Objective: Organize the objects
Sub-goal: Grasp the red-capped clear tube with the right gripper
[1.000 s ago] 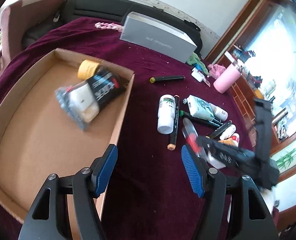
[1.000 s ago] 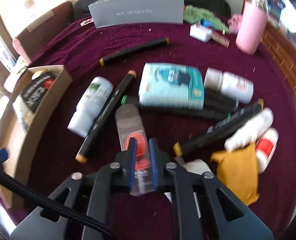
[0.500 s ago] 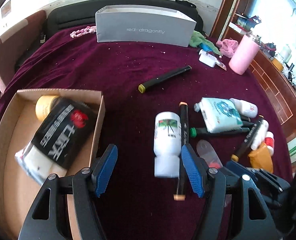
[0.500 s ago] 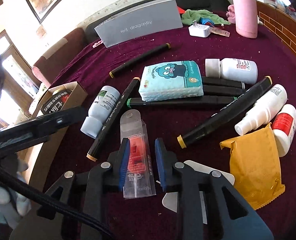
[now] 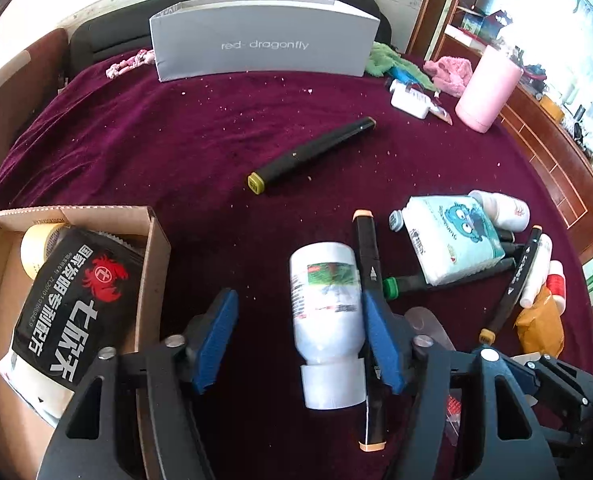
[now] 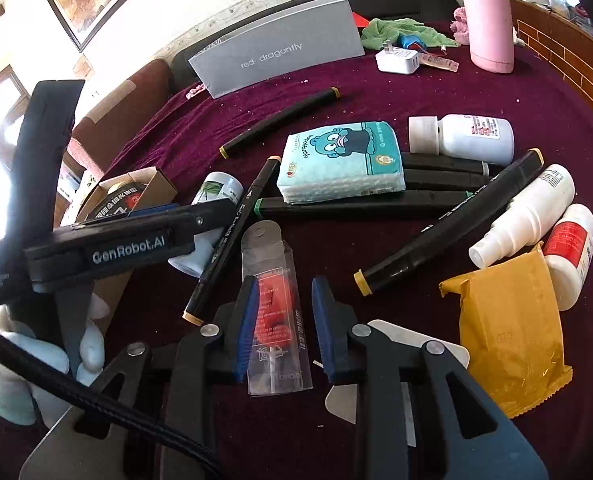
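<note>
A: What is the setting?

B: A wide table under a dark maroon cloth (image 5: 176,148) speckled with pale crumbs. A grey box (image 5: 262,46) lettered "red dragonfly" stands at the far edge, a dark sofa and a white wall behind it, and a pink tumbler (image 5: 488,90) stands toward the far right. An open cardboard box (image 5: 152,240) sits at the near left, holding a black pouch (image 5: 72,304) and a roll of tape (image 5: 36,244).

A: And the white bottle?

B: The white bottle (image 5: 328,320) lies on its side on the cloth, long axis running near to far, cap toward the camera. A black marker (image 5: 370,320) with peach ends lies parallel against its right flank.

A: The left gripper?

B: The left gripper (image 5: 300,340) straddles the bottle with its blue pads spread; the right pad is over the marker, the left pad well clear. Its jaws have just been closing. A second ago it hung by the cardboard box; now it is over the bottle.

A: The right one?

B: The right gripper (image 6: 282,328) stands parted around a clear blister pack (image 6: 274,312) with a red insert, lying lengthwise between the pads, which do not press it. A second ago they pinched the pack.
</note>
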The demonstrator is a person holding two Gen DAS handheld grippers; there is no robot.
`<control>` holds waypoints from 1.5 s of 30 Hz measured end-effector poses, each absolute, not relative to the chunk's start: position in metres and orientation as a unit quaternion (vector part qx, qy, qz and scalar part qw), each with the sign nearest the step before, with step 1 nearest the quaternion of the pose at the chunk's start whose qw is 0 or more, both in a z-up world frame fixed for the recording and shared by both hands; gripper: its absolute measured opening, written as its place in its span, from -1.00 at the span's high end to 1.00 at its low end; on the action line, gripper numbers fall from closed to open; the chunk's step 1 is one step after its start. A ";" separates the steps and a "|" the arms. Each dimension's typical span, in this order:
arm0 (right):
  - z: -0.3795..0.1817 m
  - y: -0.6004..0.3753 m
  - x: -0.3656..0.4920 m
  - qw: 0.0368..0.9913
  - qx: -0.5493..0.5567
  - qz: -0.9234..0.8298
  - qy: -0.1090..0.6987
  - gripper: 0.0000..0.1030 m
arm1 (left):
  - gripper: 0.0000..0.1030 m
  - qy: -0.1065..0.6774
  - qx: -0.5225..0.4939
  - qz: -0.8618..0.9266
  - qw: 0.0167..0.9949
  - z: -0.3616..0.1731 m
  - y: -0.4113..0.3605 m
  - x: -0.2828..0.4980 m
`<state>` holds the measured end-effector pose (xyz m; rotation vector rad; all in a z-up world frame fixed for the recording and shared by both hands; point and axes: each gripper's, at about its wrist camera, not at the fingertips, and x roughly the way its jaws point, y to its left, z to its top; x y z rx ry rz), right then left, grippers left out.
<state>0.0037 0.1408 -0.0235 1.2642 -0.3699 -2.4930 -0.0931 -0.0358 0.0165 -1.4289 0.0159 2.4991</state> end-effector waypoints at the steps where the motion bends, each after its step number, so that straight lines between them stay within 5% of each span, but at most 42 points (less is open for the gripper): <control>1: -0.024 0.141 0.004 0.160 0.443 -0.873 -0.129 0.52 | 0.29 0.010 -0.486 0.863 0.138 0.018 -0.035 -0.091; 3: -0.024 0.140 0.004 0.159 0.442 -0.874 -0.125 0.52 | 0.42 0.009 -0.488 0.862 0.138 0.018 -0.034 -0.089; 21: -0.023 0.119 0.009 0.142 0.429 -0.891 -0.053 0.19 | 0.51 -0.043 -0.426 0.891 0.153 0.056 -0.075 -0.002; 28: -0.026 0.086 0.006 0.070 0.454 -0.886 0.055 0.09 | 0.50 -0.030 -0.428 0.892 0.141 0.052 -0.078 -0.006; 30: -0.025 0.084 0.003 0.066 0.466 -0.881 0.053 0.21 | 0.49 -0.025 -0.426 0.893 0.142 0.053 -0.078 -0.011; 34: -0.023 0.077 0.004 0.077 0.474 -0.875 0.066 0.80 | 0.47 -0.017 -0.439 0.887 0.143 0.050 -0.073 -0.023; 39: -0.022 0.091 0.013 0.087 0.491 -0.867 0.030 0.79 | 0.16 -0.009 -0.453 0.882 0.129 0.040 -0.069 -0.042; 45: -0.022 0.108 0.019 0.106 0.493 -0.863 -0.011 0.79 | 0.11 0.007 -0.445 0.889 0.107 0.033 -0.061 -0.056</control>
